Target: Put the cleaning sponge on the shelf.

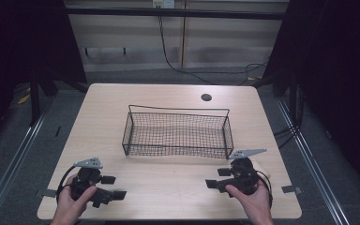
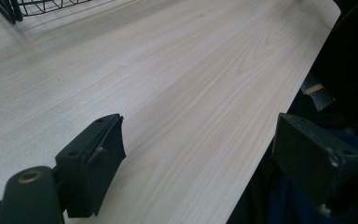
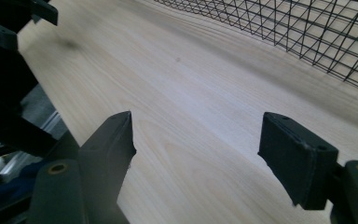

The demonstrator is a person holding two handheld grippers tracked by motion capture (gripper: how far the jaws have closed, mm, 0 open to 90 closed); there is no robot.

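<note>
A black wire basket [image 1: 178, 132] stands empty at the middle of the light wooden table [image 1: 168, 187]. My left gripper [image 1: 114, 186] rests near the front left corner, held by a hand, pointing right; its jaws stand wide apart with bare wood between them [image 2: 198, 154]. My right gripper [image 1: 218, 177] sits near the front right, pointing left, jaws also apart and empty [image 3: 196, 149]. The basket's mesh wall [image 3: 307, 32] runs along the top right of the right gripper view, and a corner of the basket [image 2: 28, 7] shows at the top left of the left gripper view.
A round cable hole [image 1: 206, 97] lies in the table behind the basket. The table's front edge [image 2: 270, 140] runs close under the left gripper. Dark curtains flank both sides, and metal rails [image 1: 14, 154] run along the floor. Cables [image 1: 192, 70] trail at the back.
</note>
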